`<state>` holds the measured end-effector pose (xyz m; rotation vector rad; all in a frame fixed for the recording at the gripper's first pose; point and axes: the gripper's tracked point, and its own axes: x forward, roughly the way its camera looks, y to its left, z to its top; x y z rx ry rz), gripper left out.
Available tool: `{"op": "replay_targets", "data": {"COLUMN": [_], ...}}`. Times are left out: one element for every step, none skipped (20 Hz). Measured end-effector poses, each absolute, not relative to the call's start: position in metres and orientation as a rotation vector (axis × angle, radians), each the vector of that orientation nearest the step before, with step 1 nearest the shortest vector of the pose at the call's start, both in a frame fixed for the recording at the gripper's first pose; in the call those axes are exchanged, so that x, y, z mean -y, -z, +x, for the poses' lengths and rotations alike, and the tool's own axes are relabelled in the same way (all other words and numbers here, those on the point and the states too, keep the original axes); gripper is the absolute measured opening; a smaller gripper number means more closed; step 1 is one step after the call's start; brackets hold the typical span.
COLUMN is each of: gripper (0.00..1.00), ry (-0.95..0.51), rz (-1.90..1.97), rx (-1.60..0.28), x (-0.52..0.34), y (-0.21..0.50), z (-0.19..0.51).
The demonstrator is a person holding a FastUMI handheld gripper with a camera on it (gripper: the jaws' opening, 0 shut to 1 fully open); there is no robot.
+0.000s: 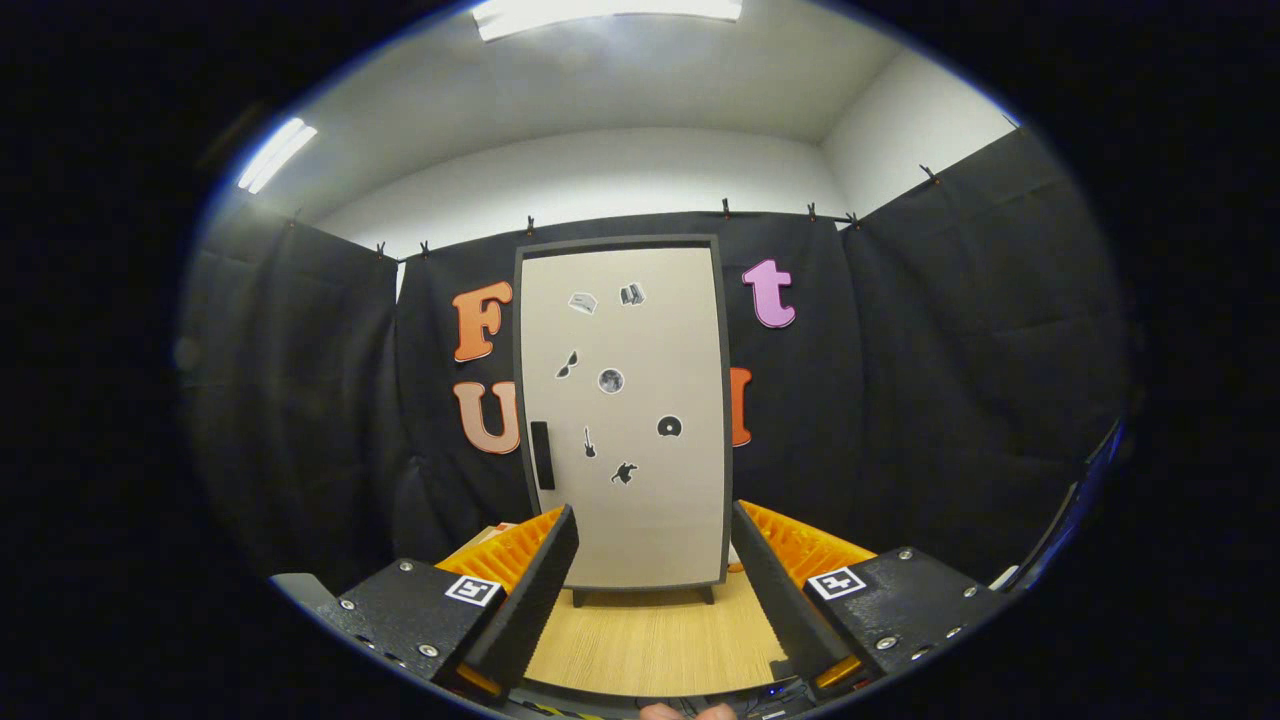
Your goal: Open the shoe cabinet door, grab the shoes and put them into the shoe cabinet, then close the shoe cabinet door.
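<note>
A: How many cabinets?
B: One shoe cabinet (622,410), standing on the wooden floor (655,640). Its single door (640,520) is closed, with one dark handle (541,455) near the door's left edge and seven small stickers (611,380).
A: The gripper (655,555)?
B: Fingers (530,590) spread wide, holding nothing, short of the cabinet's base.

The camera is riding on the gripper (652,545), looking straight ahead along its spread fingers at the shoe cabinet door (625,410), standing beyond them.
</note>
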<state>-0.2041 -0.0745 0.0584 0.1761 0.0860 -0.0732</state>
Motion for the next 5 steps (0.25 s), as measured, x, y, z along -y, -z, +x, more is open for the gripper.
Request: {"op": "replay_targets", "data": {"gripper": [0.96,0.96,0.96,0.96,0.96], "ry": [0.070,0.069,0.067,0.066,0.064], "rz": [0.179,0.179,0.177,0.175,0.174], "rx": [-0.088,-0.089,-0.089,-0.089,-0.090], "x": [0.0735,0.0730,0.0723,0.0710,0.0701], "y": [-0.0582,-0.0579,-0.0571,-0.0560,-0.0555], "z": [-0.2038,-0.2042,-0.2035,-0.2029,-0.2021]}}
